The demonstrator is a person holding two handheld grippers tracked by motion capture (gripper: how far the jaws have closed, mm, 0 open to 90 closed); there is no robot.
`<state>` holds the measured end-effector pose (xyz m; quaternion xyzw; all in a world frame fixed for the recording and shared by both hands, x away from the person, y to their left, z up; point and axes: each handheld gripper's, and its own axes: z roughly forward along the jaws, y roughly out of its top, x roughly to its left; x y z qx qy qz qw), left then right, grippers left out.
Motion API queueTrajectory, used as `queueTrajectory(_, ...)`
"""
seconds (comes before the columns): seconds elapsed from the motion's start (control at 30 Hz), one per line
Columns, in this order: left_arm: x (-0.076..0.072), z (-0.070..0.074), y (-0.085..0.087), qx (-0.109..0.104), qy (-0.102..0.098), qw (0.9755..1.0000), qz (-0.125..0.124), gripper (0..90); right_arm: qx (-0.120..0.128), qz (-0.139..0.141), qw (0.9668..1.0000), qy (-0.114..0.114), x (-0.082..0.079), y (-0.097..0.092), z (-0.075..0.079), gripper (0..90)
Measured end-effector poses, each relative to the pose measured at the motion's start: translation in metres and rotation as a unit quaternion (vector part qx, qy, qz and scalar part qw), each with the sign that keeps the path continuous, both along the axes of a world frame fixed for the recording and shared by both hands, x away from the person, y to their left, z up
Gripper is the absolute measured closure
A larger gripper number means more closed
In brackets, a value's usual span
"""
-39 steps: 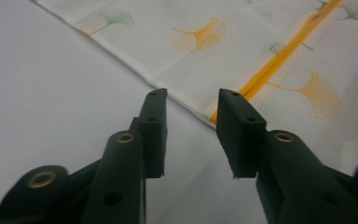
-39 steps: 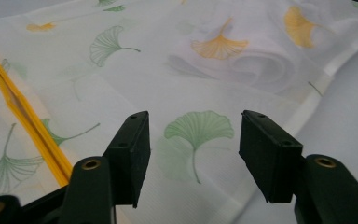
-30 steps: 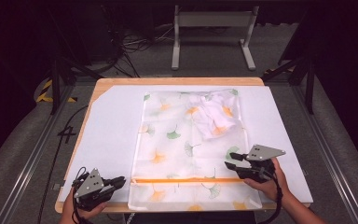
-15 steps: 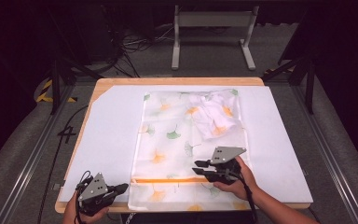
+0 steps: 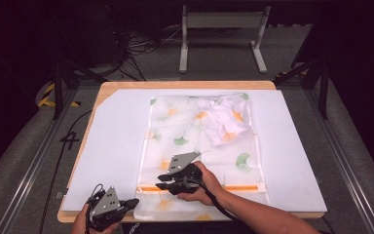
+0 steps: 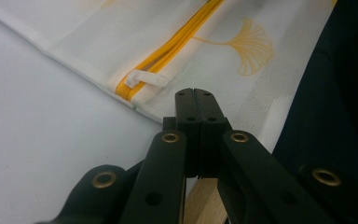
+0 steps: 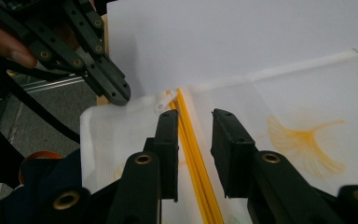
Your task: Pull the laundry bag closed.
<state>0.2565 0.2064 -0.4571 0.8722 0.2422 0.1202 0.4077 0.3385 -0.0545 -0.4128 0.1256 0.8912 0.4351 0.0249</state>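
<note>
mesh bag [image 5: 199, 146], one, with one orange zipper [image 7: 191, 140], laid on white surface [image 5: 112, 146]; left tool [image 6: 196, 100] clamped together on bag corner; right tool [image 7: 193, 135] held apart astride zipper, lately narrowing.

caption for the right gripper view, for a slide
Right gripper open astride the mesh laundry bag's orange zipper, white zipper pull just ahead.

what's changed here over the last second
The right gripper slid left along the orange zipper toward the white pull, its jaws closing partway, astride the zipper. The left gripper stayed shut at the mesh bag's near-left corner; the bag kept its place.
</note>
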Motion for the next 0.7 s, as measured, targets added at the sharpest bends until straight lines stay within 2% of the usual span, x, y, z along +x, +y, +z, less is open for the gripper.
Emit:
queueTrajectory(0.03,0.001,0.000,-0.001,-0.002,0.001,1.0000,-0.002,90.0,-0.002,0.003,1.0000,0.003,0.001,0.007,-0.002,74.2)
queueTrajectory(0.17,0.000,-0.003,-0.003,0.013,0.001,0.9999,-0.003,90.0,-0.017,0.013,0.9997,0.010,0.001,0.031,-0.009,74.5)
queueTrajectory(0.27,0.000,-0.004,-0.002,0.008,0.003,1.0000,-0.002,90.0,-0.022,0.016,0.9995,0.015,0.000,0.044,-0.014,72.5)
queueTrajectory(0.43,0.000,-0.004,-0.004,0.013,0.002,0.9999,-0.005,90.0,-0.030,0.007,0.9992,0.025,0.000,0.057,-0.020,70.3)
queueTrajectory(0.7,0.003,-0.004,-0.006,0.017,0.001,0.9997,-0.016,90.0,-0.043,-0.014,0.9984,0.034,0.003,0.064,-0.032,69.6)
